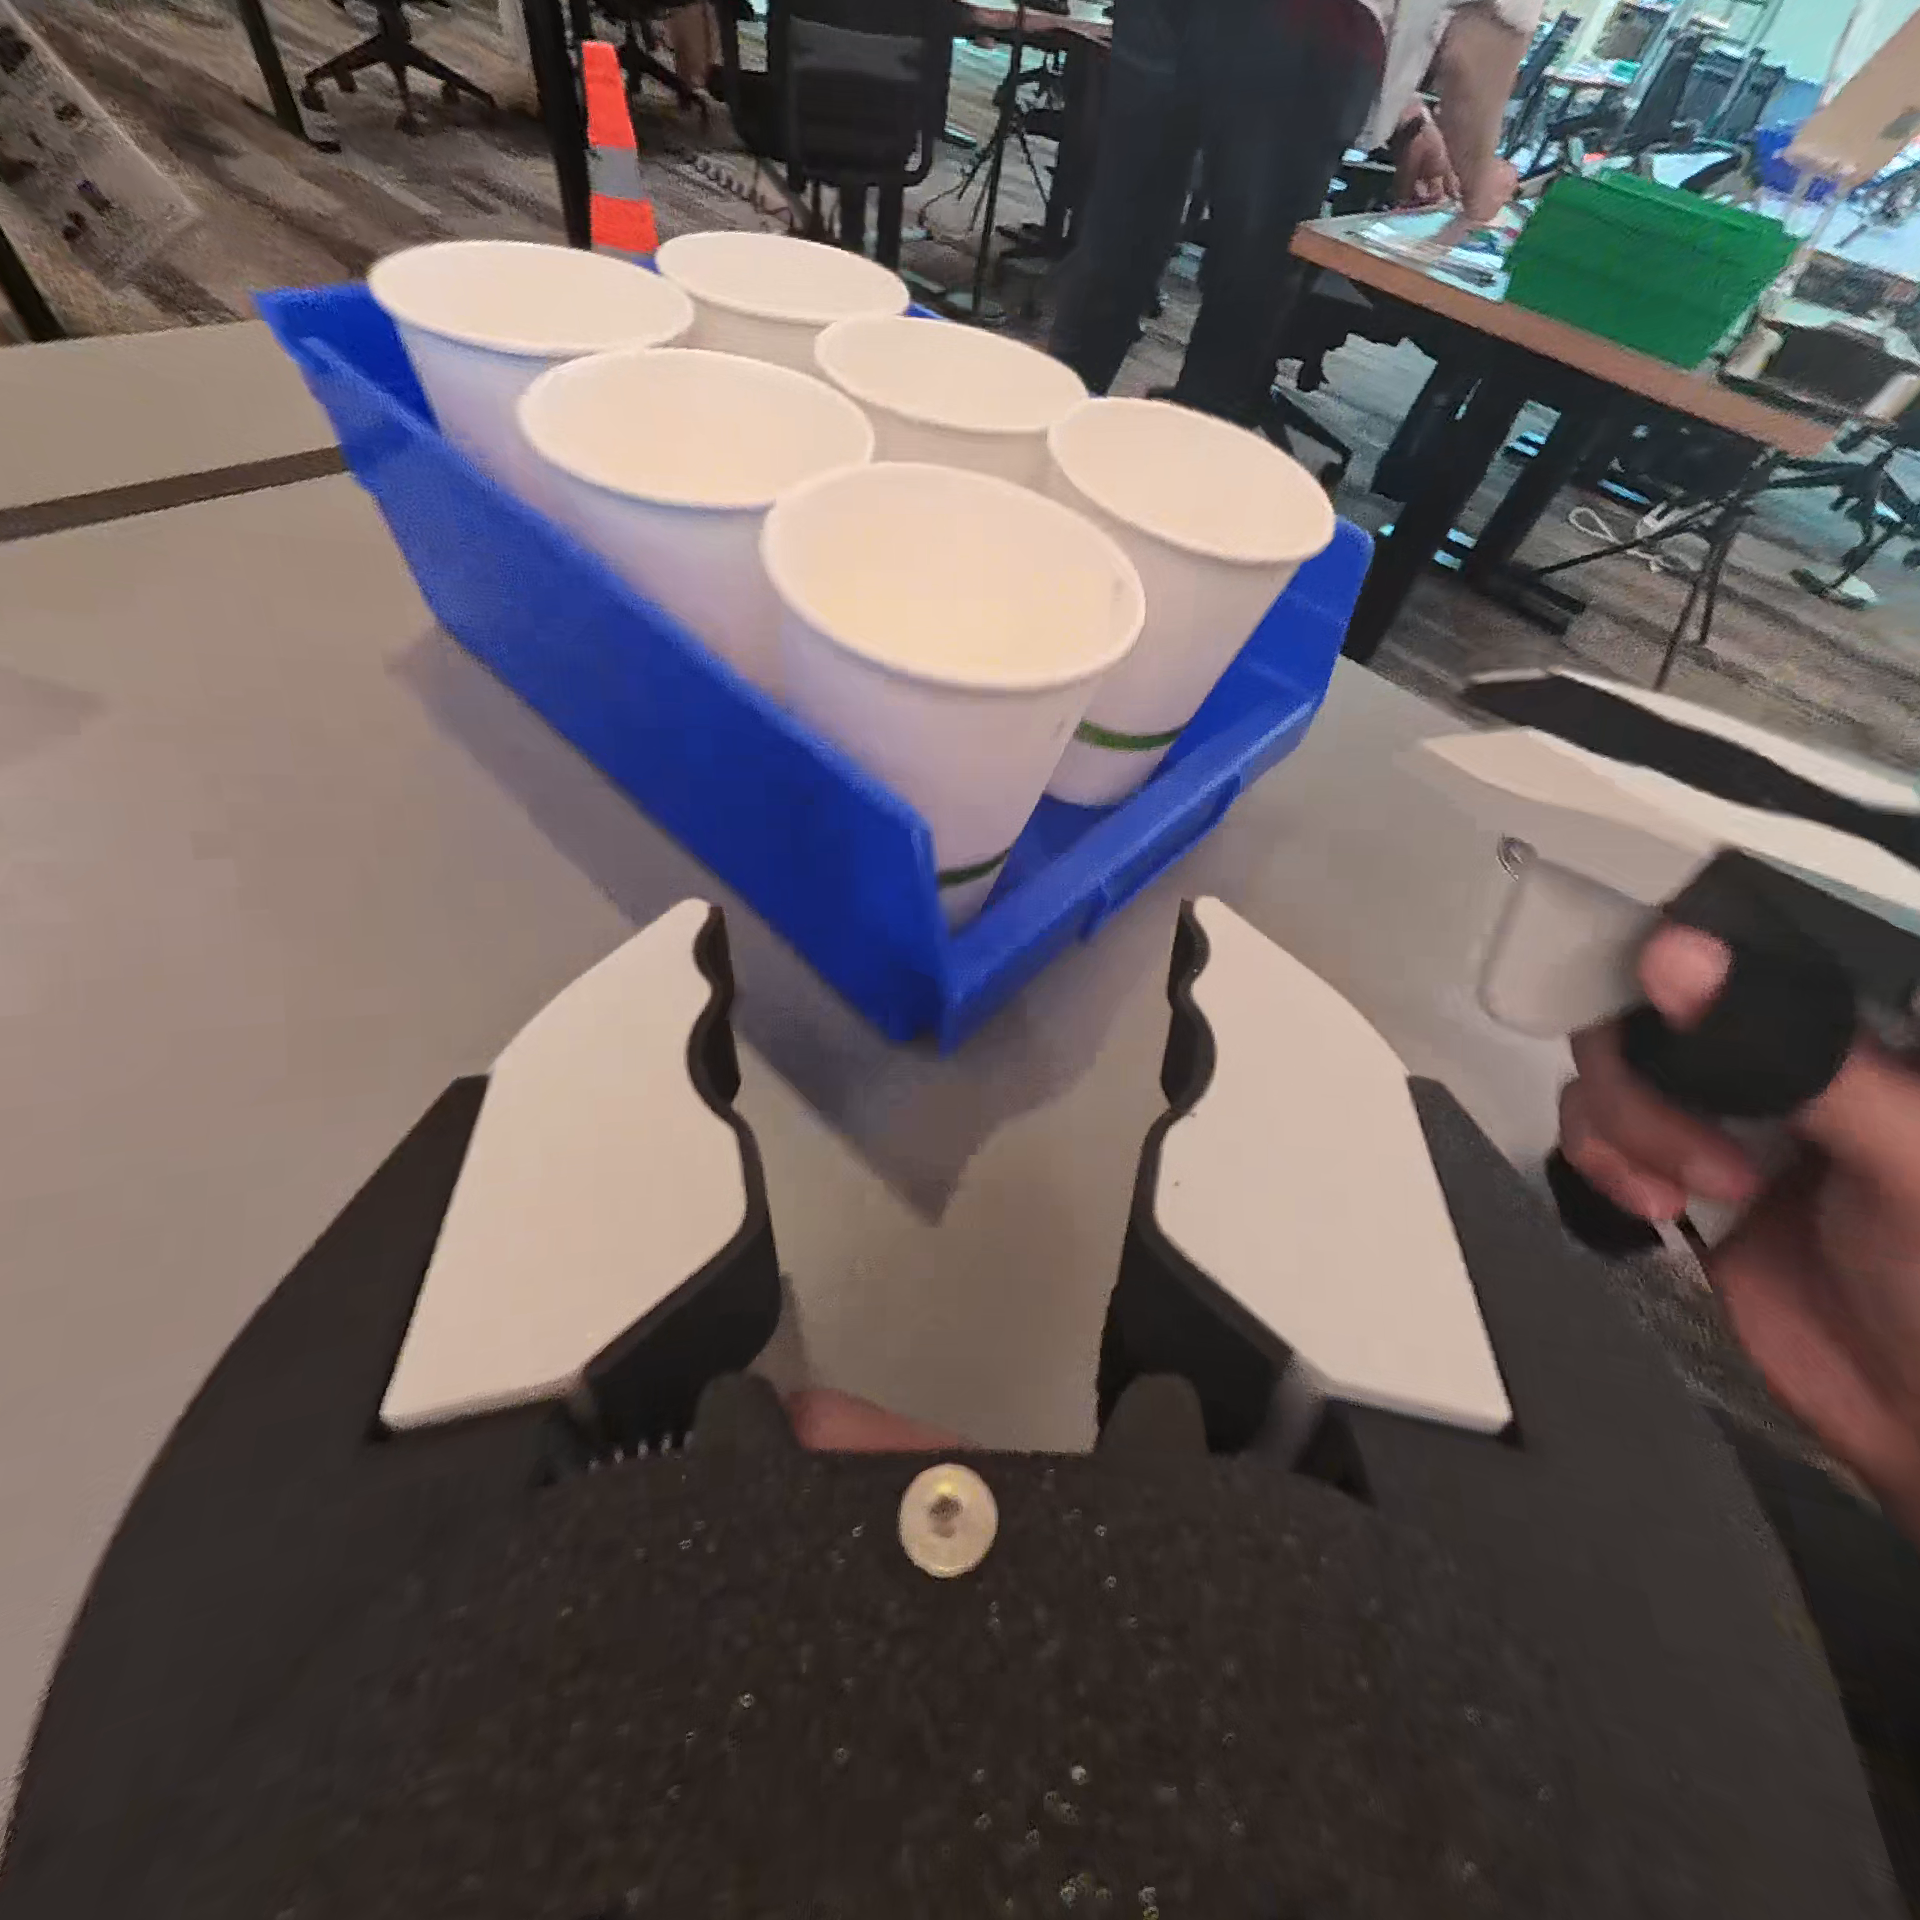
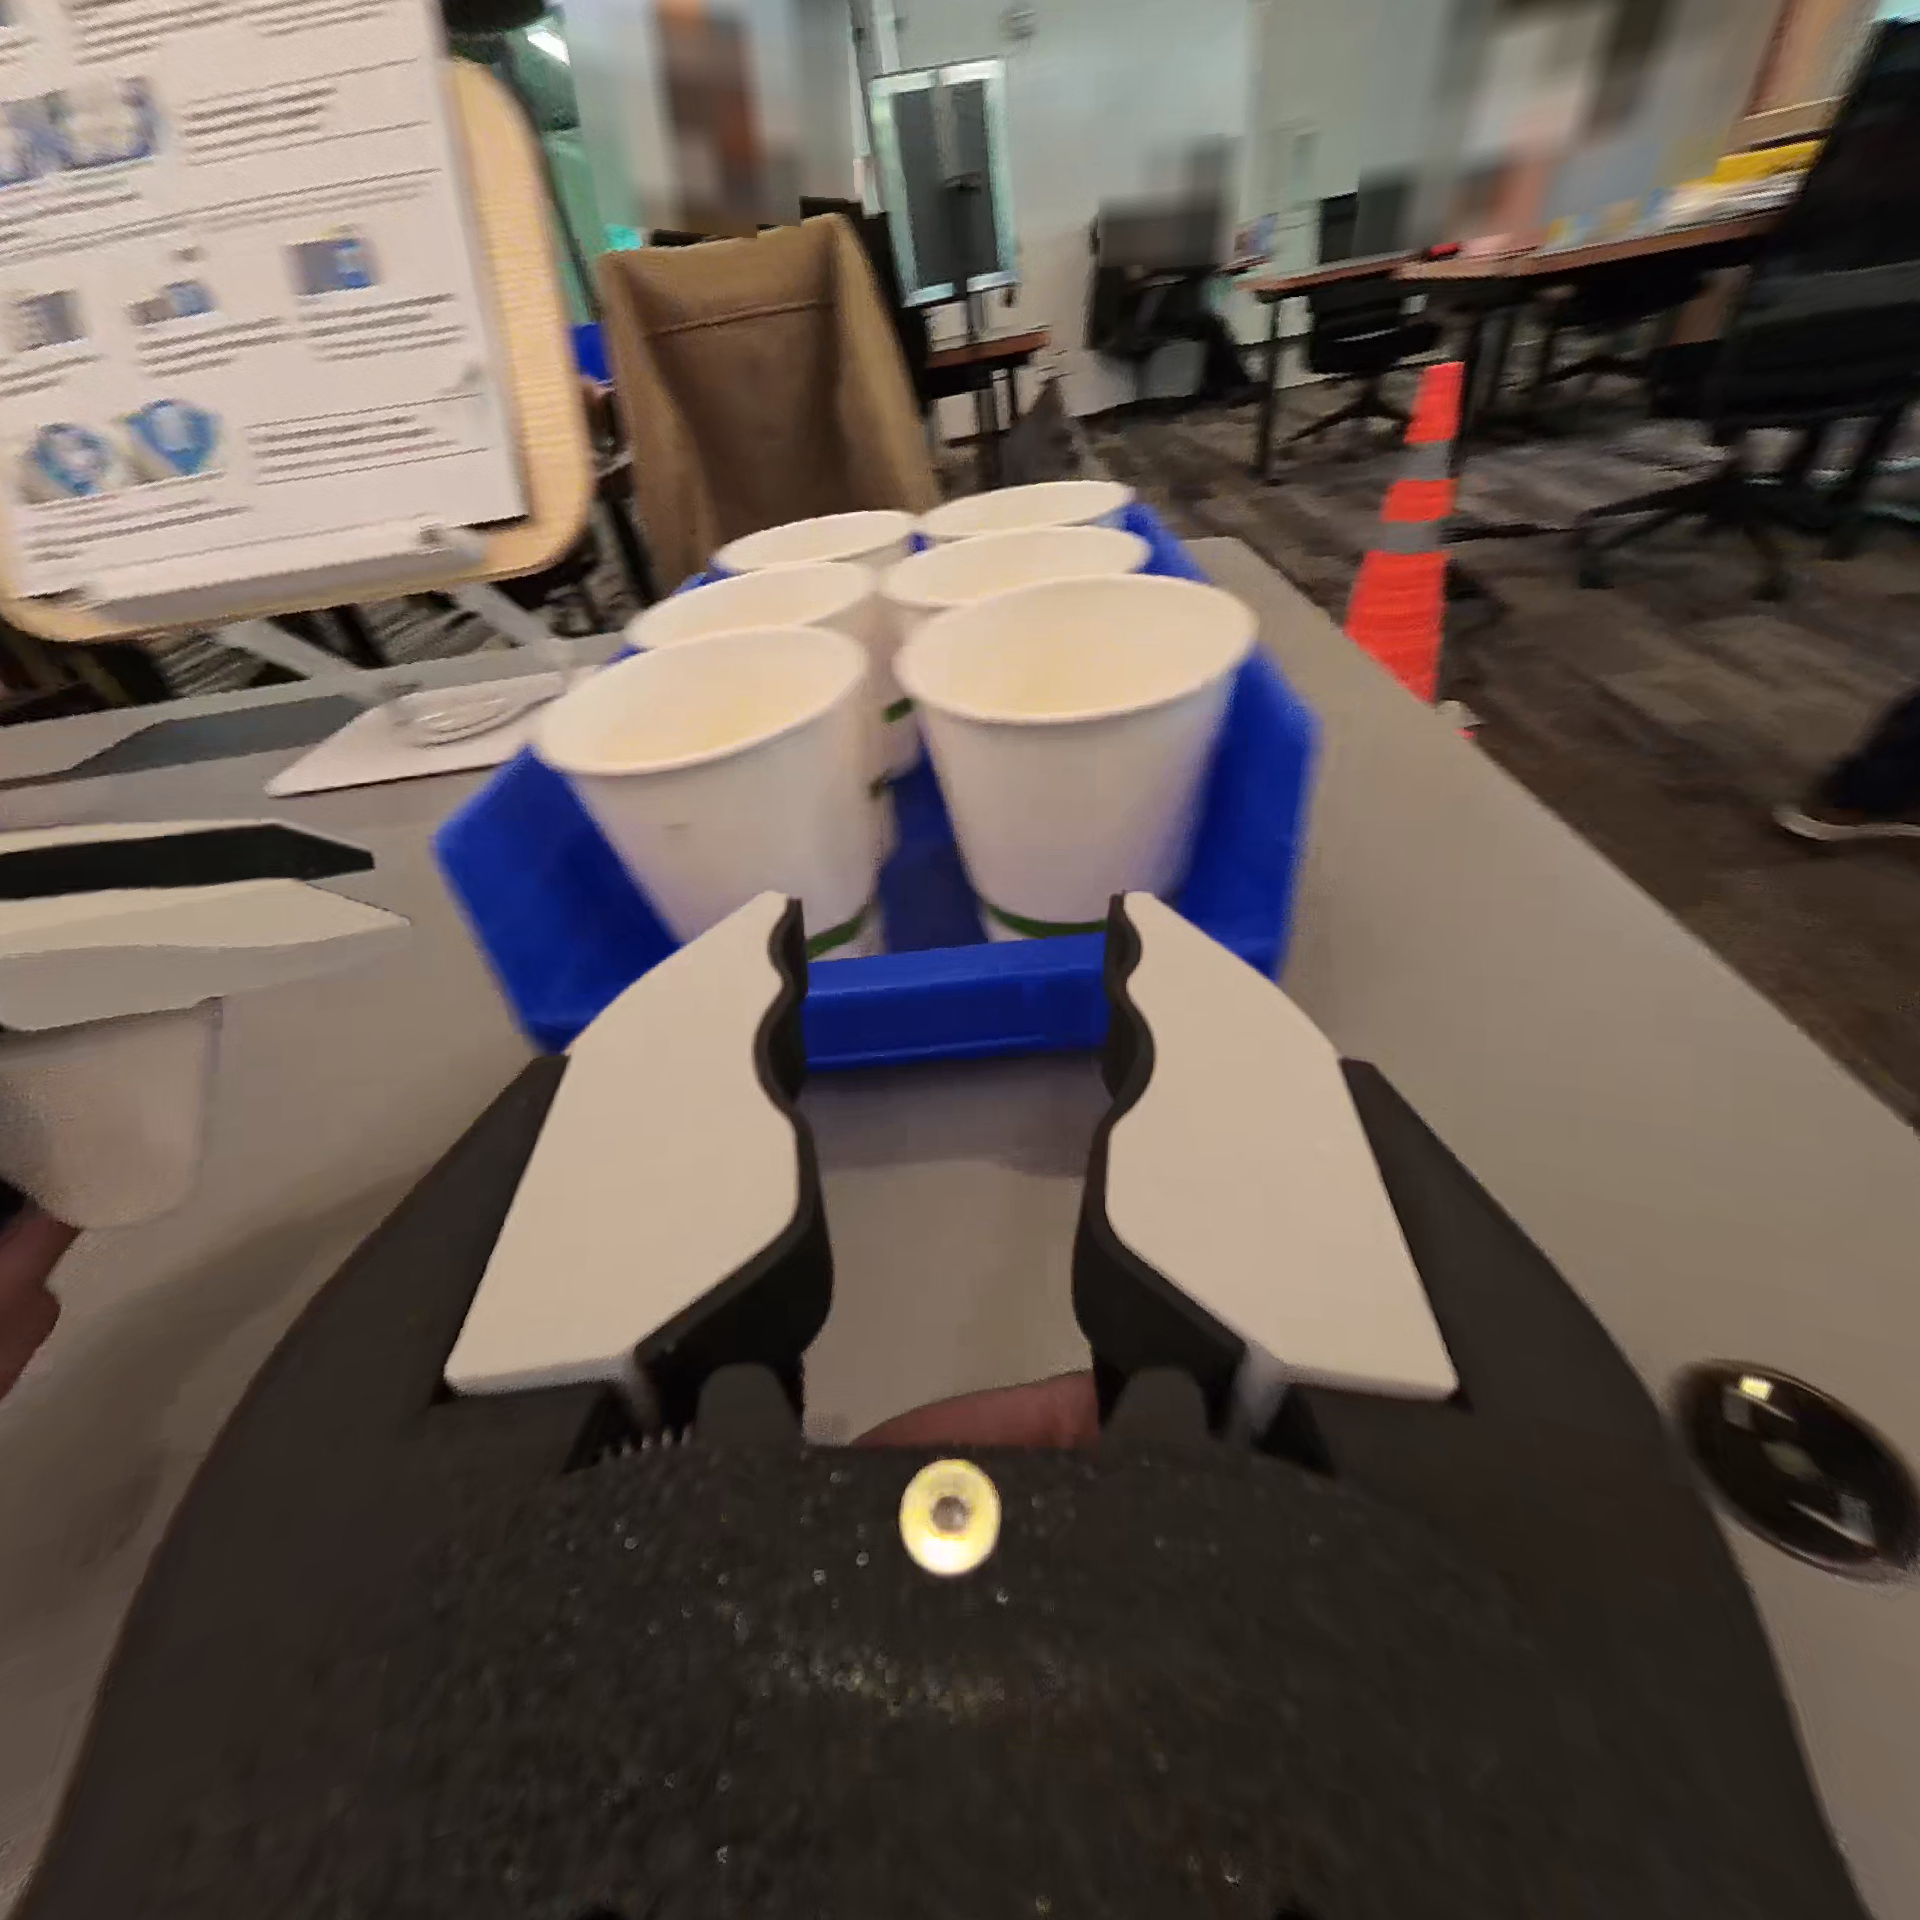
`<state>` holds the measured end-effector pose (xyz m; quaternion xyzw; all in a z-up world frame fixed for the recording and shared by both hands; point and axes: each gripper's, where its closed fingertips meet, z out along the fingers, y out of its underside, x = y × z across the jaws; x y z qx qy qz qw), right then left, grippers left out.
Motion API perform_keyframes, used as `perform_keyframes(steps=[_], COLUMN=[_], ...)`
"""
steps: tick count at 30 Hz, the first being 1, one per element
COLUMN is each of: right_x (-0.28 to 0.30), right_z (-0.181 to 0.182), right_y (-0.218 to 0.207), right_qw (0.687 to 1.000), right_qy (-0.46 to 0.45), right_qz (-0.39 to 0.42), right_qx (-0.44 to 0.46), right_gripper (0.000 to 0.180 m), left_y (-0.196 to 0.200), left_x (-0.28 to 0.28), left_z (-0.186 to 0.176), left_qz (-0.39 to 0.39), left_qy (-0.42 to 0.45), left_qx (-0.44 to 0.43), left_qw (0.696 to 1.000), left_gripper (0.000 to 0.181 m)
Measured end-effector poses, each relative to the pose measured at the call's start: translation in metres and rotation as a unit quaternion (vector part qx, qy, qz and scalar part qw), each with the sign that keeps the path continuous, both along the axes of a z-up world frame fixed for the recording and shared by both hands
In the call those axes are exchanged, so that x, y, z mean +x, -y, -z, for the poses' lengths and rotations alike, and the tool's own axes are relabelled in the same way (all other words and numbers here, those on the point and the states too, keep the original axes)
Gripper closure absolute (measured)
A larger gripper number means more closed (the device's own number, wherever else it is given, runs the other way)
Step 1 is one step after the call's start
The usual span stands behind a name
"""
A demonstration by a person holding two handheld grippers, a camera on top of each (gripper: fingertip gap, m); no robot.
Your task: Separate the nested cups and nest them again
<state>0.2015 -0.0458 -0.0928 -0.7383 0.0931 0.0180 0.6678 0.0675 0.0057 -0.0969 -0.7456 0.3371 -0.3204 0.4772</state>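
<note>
Six white paper cups point(image 1: 940, 623) stand upright, mouths up, in a blue bin point(image 1: 665, 686); both the left tool point(image 1: 951, 997) and the right tool point(image 2: 956, 987) gape apart, empty.

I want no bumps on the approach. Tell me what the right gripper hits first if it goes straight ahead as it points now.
Most likely the near wall of the blue bin, which lies straight ahead between the open fingers of the right gripper. The two front paper cups stand just behind that wall. Depth is hard to judge, so its height over the wall is uncertain.

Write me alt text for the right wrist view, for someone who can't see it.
Six white paper cups stand upright in a blue plastic bin on a grey table, just beyond the open, empty right gripper. An orange traffic cone stands on the floor to the right.
</note>
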Motion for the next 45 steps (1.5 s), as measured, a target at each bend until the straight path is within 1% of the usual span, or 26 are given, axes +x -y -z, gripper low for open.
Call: perform_keyframes(steps=[2,5,7,9,10,11,15,18,19,20,23,25,27,31,35,40,45], right_x=[0.023,0.04,0.045,0.047,0.047,0.046,0.037,0.028,0.027,0.028,0.026,0.032,0.033,0.03,0.004,-0.052,-0.116], right_z=[0.005,0.011,0.009,0.009,0.011,0.013,0.022,0.032,0.036,0.04,0.04,0.042,0.042,0.042,0.042,0.04,0.041], right_y=[0.003,0.006,0.007,0.007,0.005,0.003,-0.021,-0.045,-0.052,-0.057,-0.069,-0.071,-0.07,-0.064,-0.053,-0.045,-0.048], right_qw=[1.0,0.999,0.999,0.999,0.999,0.998,0.998,0.994,0.992,0.99,0.99,0.989,0.988,0.989,0.99,0.992,0.991], right_qy=[-0.002,-0.006,-0.011,-0.01,-0.01,-0.01,-0.032,-0.082,-0.091,-0.096,-0.098,-0.101,-0.116,-0.094,-0.085,-0.075,-0.062], right_qz=[0.029,0.044,0.046,0.048,0.048,0.049,0.031,0.01,0.006,0.009,0.015,0.039,0.038,0.045,0.042,0.012,-0.042], right_qx=[-0.004,-0.012,-0.008,-0.011,-0.016,-0.023,-0.05,-0.077,-0.088,-0.101,-0.1,-0.104,-0.097,-0.107,-0.107,-0.105,-0.115], right_gripper=[0.124,0.123,0.124,0.124,0.124,0.124,0.126,0.132,0.135,0.138,0.154,0.164,0.17,0.174,0.174,0.173,0.174], left_y=[-0.011,-0.03,-0.043,-0.053,-0.057,-0.06,-0.069,-0.072,-0.073,-0.075,-0.074,-0.071,-0.07,-0.063,-0.055,-0.043,-0.024], left_x=[0.026,0.04,0.033,0.022,0.015,0.01,-0.012,-0.012,-0.012,-0.013,-0.014,-0.014,-0.015,-0.019,-0.041,-0.096,-0.164], left_z=[0.009,0.021,0.026,0.027,0.027,0.027,0.024,0.025,0.025,0.025,0.025,0.026,0.026,0.026,0.025,0.023,0.023], left_qz=[-0.018,-0.054,-0.085,-0.107,-0.115,-0.121,-0.156,-0.151,-0.158,-0.167,-0.17,-0.17,-0.175,-0.182,-0.199,-0.228,-0.257], left_qy=[-0.002,-0.013,-0.034,-0.036,-0.036,-0.037,-0.043,-0.039,-0.043,-0.052,-0.078,-0.074,-0.064,-0.062,-0.053,-0.053,-0.069], left_qx=[-0.003,0.014,0.024,0.028,0.031,0.032,0.05,0.044,0.045,0.049,0.066,0.052,0.043,0.043,0.042,0.053,0.059], left_qw=[1.0,0.998,0.996,0.993,0.992,0.991,0.986,0.987,0.985,0.983,0.98,0.981,0.982,0.98,0.978,0.971,0.962], left_gripper=[0.101,0.107,0.111,0.115,0.109,0.112,0.141,0.171,0.174,0.174,0.175,0.175,0.175,0.176,0.176,0.177,0.176])
